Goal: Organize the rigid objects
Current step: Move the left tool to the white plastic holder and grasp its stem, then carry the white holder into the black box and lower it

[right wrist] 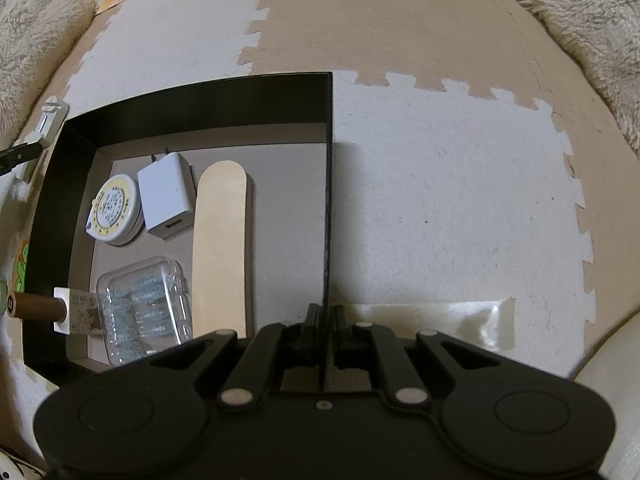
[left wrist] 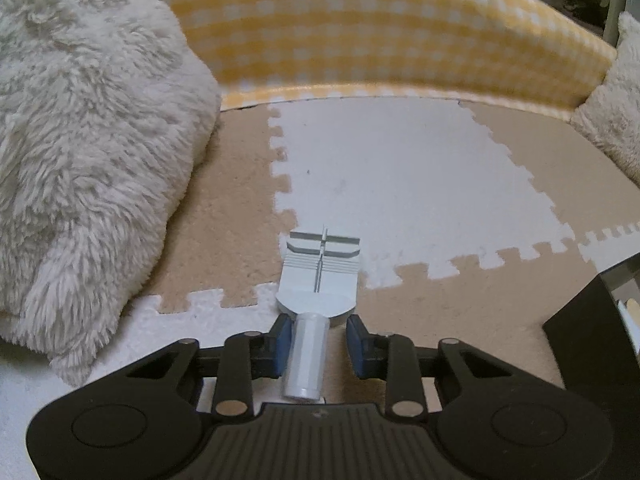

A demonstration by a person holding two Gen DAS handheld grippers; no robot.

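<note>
A white plastic tool [left wrist: 316, 292] with a round handle and a slotted flat head lies on the foam mat. My left gripper [left wrist: 318, 348] is open, one blue pad on each side of the handle without closing on it. The tool also shows at the left edge of the right wrist view [right wrist: 50, 120]. My right gripper [right wrist: 325, 320] is shut on the right wall of a black box [right wrist: 329, 184]. Inside the box lie a white charger [right wrist: 166, 196], a round tape measure [right wrist: 114, 210], a wooden stick [right wrist: 220, 248], a clear case [right wrist: 144, 308] and a small labelled carton [right wrist: 82, 312].
Fluffy white cushions [left wrist: 84, 152] lie left and right [right wrist: 592, 28]. A yellow checked bolster [left wrist: 380, 36] runs along the back. The beige and white puzzle mat [left wrist: 400, 180] covers the floor. A strip of tape [right wrist: 440, 320] lies on the mat right of the box.
</note>
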